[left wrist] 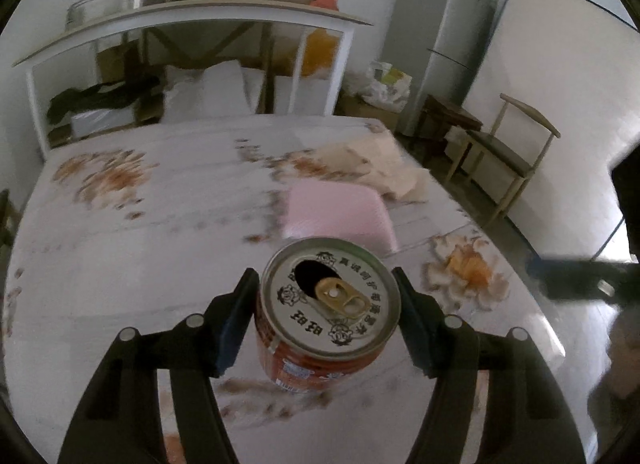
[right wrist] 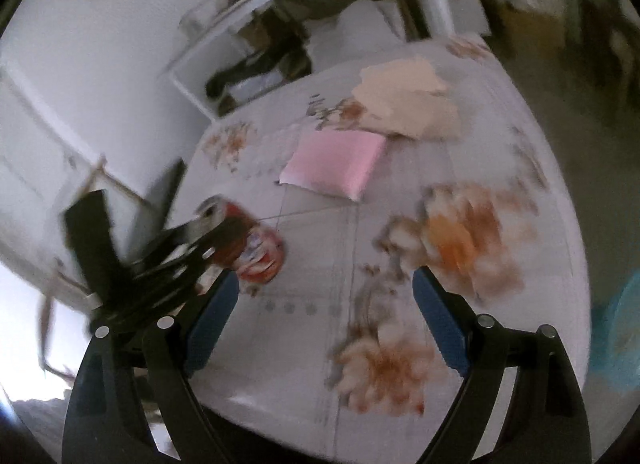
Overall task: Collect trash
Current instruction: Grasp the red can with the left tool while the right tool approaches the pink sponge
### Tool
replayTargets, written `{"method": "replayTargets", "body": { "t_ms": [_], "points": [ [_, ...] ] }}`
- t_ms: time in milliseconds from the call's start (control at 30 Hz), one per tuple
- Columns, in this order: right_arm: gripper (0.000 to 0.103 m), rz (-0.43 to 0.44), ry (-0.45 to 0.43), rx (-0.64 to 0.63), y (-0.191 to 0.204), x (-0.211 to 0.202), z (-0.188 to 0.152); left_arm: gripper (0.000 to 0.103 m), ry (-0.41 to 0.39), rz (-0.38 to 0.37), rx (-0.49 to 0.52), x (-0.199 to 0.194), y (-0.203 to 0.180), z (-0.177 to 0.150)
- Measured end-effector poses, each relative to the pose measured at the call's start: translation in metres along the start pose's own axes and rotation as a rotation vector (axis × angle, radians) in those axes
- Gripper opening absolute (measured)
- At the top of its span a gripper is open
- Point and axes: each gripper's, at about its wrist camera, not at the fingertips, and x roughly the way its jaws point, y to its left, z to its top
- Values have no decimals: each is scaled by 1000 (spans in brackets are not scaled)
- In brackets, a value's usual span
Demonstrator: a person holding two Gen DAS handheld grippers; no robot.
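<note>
In the left wrist view we see our left gripper (left wrist: 326, 316) with its two black fingers closed against the sides of an opened red drink can with a silver lid and gold pull tab (left wrist: 331, 306). The blue pads press on the can, which stands upright, or nearly so, near the close edge of a round table covered in a white cloth with orange flower prints (left wrist: 140, 264). Whether the can still rests on the cloth we cannot tell.

Just beyond the can lies a flat pink square pad (left wrist: 336, 212), and farther off, to the right, a crumpled beige paper sheet (left wrist: 380, 168). Behind the table stands a white shelf rack (left wrist: 188, 20) loaded with metal pots, and at the far right a grey refrigerator (left wrist: 444, 40) and a wooden chair (left wrist: 508, 152).

In the blurred right wrist view our right gripper (right wrist: 326, 300) hangs over the table with its fingers wide apart and nothing between them. At its left the left gripper clamps the can (right wrist: 260, 256).
</note>
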Motion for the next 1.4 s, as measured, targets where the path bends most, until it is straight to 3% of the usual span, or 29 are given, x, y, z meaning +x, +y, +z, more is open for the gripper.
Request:
{"method": "replayTargets", "body": {
  "t_ms": [167, 333, 567, 633, 833, 1000, 1133, 1400],
  "points": [
    [85, -91, 18, -238, 41, 44, 38, 65, -19, 36, -41, -29, 21, -21],
    [85, -119, 35, -359, 63, 90, 77, 65, -38, 36, -49, -44, 26, -34],
    [85, -158, 108, -334, 53, 144, 110, 65, -53, 24, -69, -47, 31, -37],
    [85, -158, 146, -323, 49, 154, 106, 65, -54, 21, -66, -46, 31, -37],
    [85, -131, 153, -380, 62, 140, 76, 65, -54, 21, -64, -49, 31, -39],
    [85, -241, 135, -506, 74, 134, 41, 65, -52, 30, -52, -49, 28, -40],
    [78, -314, 116, -542, 76, 124, 22, 65, -56, 38, -55, -48, 26, -41],
    [73, -324, 88, -354, 50, 86, -1, 65, -45, -27, -68, -53, 8, -49]
  ]
}}
